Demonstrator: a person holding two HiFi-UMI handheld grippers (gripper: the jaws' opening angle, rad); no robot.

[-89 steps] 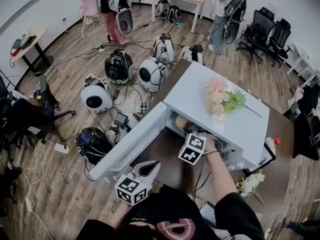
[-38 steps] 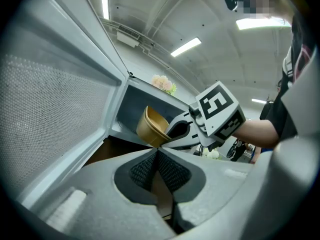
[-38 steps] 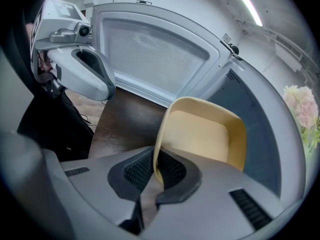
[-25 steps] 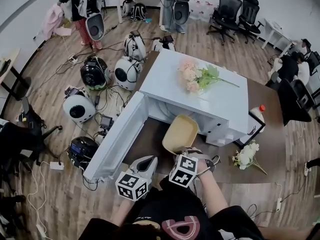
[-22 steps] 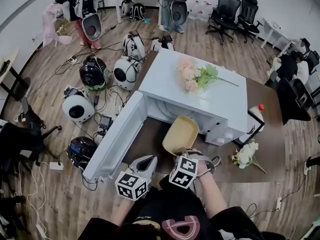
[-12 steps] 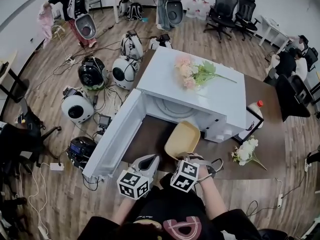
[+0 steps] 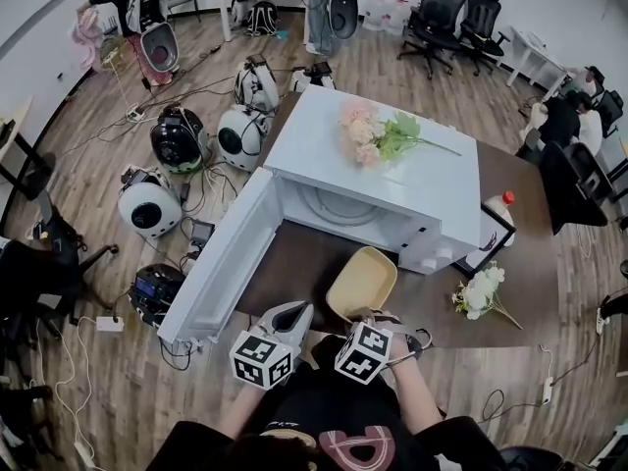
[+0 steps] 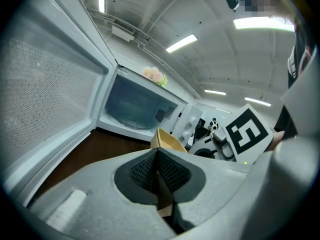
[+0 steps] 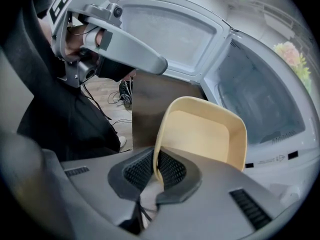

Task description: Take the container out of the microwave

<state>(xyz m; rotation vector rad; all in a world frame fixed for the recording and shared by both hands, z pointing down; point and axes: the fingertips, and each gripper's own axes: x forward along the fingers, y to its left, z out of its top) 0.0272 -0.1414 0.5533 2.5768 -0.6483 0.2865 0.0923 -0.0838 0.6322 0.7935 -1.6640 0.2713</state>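
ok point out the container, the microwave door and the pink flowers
container point(image 7: 361, 283), head view, its inside floor
microwave door point(image 7: 224, 258), head view, middle of its inner face
pink flowers point(image 7: 359, 133), head view, the blooms

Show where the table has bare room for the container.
Bare table lies between the open door and the container, before the microwave. A narrower strip runs from the container to the white flowers. Crowded beside the bottle.

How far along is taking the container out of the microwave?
Done: the microwave stands open and the yellow container is out of it, over the brown table. In hand: the right claw is shut on its rim, holding it tilted. Left: setting it down and releasing.
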